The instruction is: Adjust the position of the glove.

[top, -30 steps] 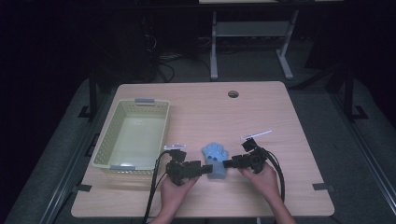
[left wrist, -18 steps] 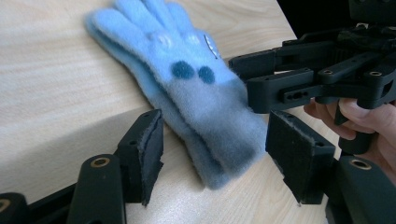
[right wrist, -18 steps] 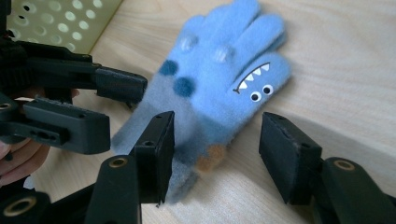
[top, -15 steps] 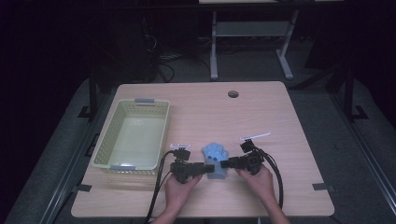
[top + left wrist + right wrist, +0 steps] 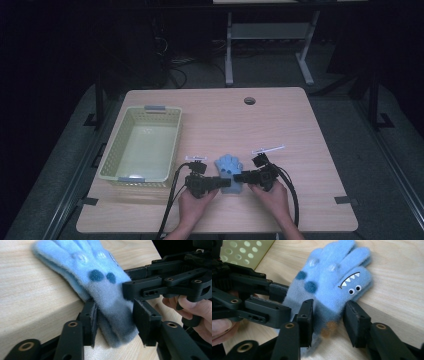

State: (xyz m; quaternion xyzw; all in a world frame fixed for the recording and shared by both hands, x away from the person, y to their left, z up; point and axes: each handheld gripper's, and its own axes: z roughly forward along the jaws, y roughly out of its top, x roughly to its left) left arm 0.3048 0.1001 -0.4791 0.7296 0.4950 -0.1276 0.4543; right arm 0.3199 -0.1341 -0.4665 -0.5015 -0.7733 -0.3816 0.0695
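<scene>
Landmark: the blue glove (image 5: 229,172), lying flat on the wooden counter (image 5: 280,115) near its front edge, fingers pointing toward the far side.
Glove look: light blue fleece with dark blue dots (image 5: 97,275); in the right gripper view a small monster face with white teeth and two eyes (image 5: 351,285) shows on one finger side, and the cuff end is greyer with orange spots.
Left gripper (image 5: 220,183): comes at the glove's cuff from the left side; its jaws have just been closing and now straddle the cuff (image 5: 117,322). The left pad touches the fleece, the right pad sits just beside it; a firm pinch cannot be told.
Right gripper (image 5: 240,176): comes at the cuff from the right side, facing the other gripper; its jaws have just been closing with the cuff between them (image 5: 327,320). The pads (image 5: 308,315) sit against the fleece edges, not squeezed flat.
Hands: one hand (image 5: 195,207) behind each gripper, just in front of the glove.
Basket: a pale yellow basket (image 5: 112,155) stands left of the glove, well apart from it.
Cable hole: a dark round hole (image 5: 249,100) in the counter, far behind the glove.
</scene>
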